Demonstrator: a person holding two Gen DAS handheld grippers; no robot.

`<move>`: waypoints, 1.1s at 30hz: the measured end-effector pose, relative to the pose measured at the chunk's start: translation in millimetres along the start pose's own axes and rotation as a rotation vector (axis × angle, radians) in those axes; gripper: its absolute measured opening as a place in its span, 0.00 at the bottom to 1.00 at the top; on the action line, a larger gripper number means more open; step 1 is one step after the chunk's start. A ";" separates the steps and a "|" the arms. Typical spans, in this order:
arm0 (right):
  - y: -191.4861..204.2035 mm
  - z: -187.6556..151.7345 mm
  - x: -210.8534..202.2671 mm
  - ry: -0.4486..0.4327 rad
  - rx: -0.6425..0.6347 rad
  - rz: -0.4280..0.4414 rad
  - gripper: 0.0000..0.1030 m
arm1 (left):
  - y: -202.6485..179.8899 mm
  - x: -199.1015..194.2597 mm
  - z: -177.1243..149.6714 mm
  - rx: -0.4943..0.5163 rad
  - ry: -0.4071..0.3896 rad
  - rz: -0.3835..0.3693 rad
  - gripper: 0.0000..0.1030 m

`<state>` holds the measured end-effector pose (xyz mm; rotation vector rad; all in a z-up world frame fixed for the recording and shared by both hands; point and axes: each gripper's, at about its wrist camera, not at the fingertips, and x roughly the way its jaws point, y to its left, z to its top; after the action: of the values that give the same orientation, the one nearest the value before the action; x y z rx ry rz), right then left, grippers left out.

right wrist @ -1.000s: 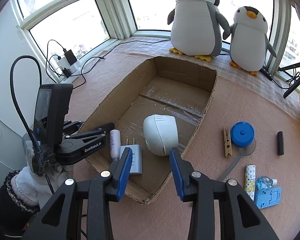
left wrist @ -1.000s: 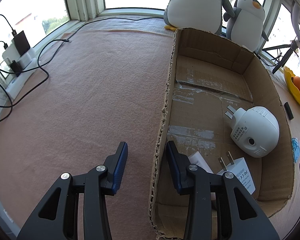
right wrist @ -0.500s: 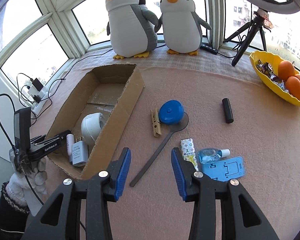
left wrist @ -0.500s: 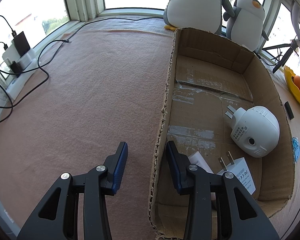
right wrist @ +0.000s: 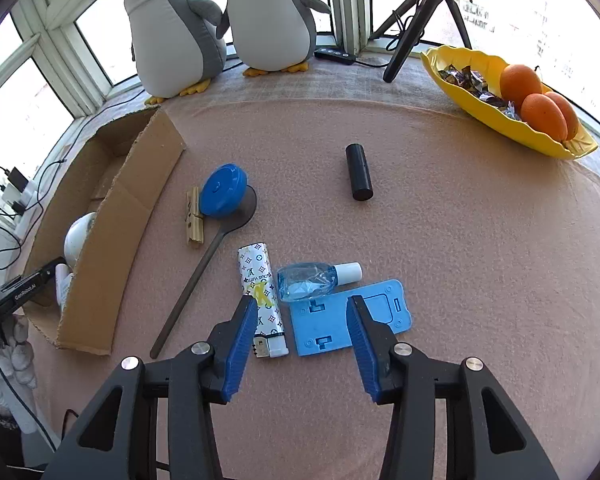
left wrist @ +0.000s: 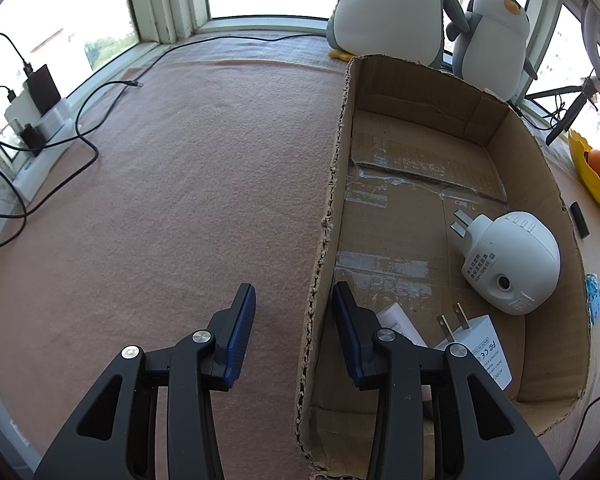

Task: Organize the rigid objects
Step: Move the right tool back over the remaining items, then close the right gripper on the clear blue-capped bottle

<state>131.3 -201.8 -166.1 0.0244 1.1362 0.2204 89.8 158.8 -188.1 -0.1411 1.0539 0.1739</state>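
My left gripper [left wrist: 294, 296] straddles the left wall of the cardboard box [left wrist: 540, 160], its jaws apart with felt showing beside the wall. Inside lie a round white plug device [left wrist: 512, 264], a white charger [left wrist: 480, 344] and a white tube [left wrist: 396, 320]. My right gripper [right wrist: 302, 308] hovers over loose items to the right of the box [right wrist: 140, 200]; its jaws are opening and grip nothing. Under it lie a patterned lighter [right wrist: 260, 292], a small blue bottle [right wrist: 312, 280] and a blue phone stand [right wrist: 340, 320]. Farther off are a dark spoon [right wrist: 204, 264], a clothespin [right wrist: 194, 222], a blue round case [right wrist: 222, 190] and a black cylinder [right wrist: 358, 176].
Two plush penguins [right wrist: 220, 20] stand at the back by the window. A yellow bowl [right wrist: 480, 92] with oranges sits at the back right, beside a tripod [right wrist: 412, 28]. Cables and a power strip [left wrist: 40, 128] lie along the left sill. A gloved hand [right wrist: 16, 352] holds the left gripper.
My right gripper swung from over the box to the right, above the loose items, and its jaws widened. The left gripper and the box stayed put.
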 end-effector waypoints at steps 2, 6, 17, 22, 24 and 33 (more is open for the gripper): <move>0.6 -0.1 5.7 0.007 -0.007 -0.011 0.44 | 0.1 0.1 0.1 0.000 0.000 -0.001 0.37; 2.5 3.2 12.5 0.008 -0.030 -0.030 0.52 | 0.1 0.3 0.2 0.000 0.001 0.000 0.37; -6.1 12.5 30.2 0.034 -0.073 -0.053 0.52 | 0.9 1.0 0.8 -0.003 0.001 0.000 0.37; -9.1 16.0 36.1 0.033 -0.078 -0.064 0.52 | 1.4 1.4 1.0 -0.004 0.001 0.000 0.37; -10.4 18.0 38.1 0.034 -0.075 -0.065 0.52 | 1.5 1.4 1.0 -0.004 0.001 0.000 0.37; -8.6 16.9 37.5 0.045 -0.049 -0.054 0.52 | 2.3 2.2 1.3 -0.009 0.000 -0.003 0.37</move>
<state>163.0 -201.6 -193.8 -0.0554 1.1745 0.2016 91.4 161.5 -189.5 -0.1507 1.0528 0.1758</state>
